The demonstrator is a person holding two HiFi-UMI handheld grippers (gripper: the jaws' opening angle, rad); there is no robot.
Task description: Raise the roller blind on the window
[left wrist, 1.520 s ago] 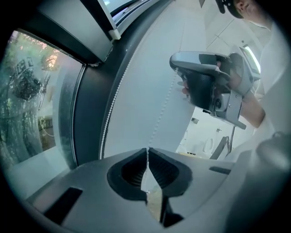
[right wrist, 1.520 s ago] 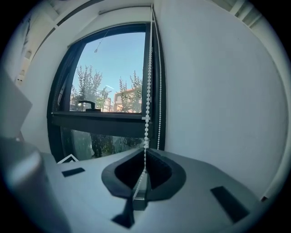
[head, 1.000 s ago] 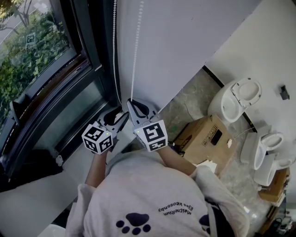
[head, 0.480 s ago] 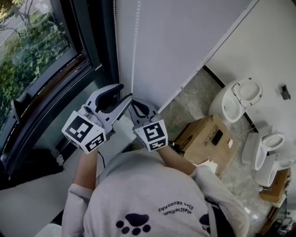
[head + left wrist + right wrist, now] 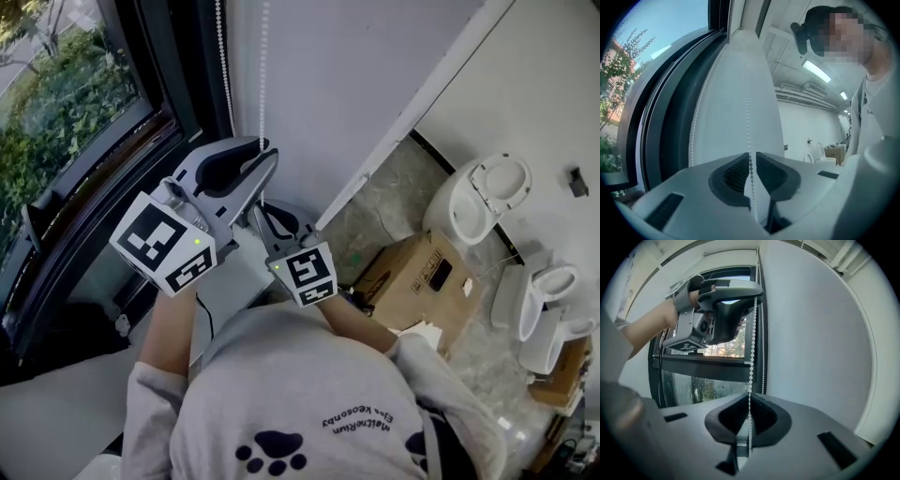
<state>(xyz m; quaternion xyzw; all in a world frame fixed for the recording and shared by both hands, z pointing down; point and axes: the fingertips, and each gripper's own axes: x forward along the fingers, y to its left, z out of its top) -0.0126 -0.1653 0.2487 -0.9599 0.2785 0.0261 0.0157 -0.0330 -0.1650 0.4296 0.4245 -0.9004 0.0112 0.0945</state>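
Observation:
Two strands of a white bead chain point(image 5: 263, 75) hang beside the dark window frame point(image 5: 178, 94). My left gripper point(image 5: 265, 155) is raised against the right strand. In the left gripper view its jaws point(image 5: 751, 153) are closing, with the chain point(image 5: 746, 108) in the narrow gap between them. My right gripper point(image 5: 261, 208) sits just below, shut on the same strand. In the right gripper view the chain point(image 5: 752, 343) runs up from the pinched jaws point(image 5: 749, 397) to the left gripper point(image 5: 757, 295) above. The blind itself is not in view.
A white wall point(image 5: 375, 66) rises right of the chain. On the floor at the right stand a cardboard box point(image 5: 417, 281) and white toilets point(image 5: 478, 202). Greenery point(image 5: 66, 103) shows through the window glass. The person's grey shirt point(image 5: 309, 403) fills the bottom.
My left gripper has climbed from beside the right gripper to above it, and its jaws have narrowed round the chain. The right gripper has stayed put on the chain.

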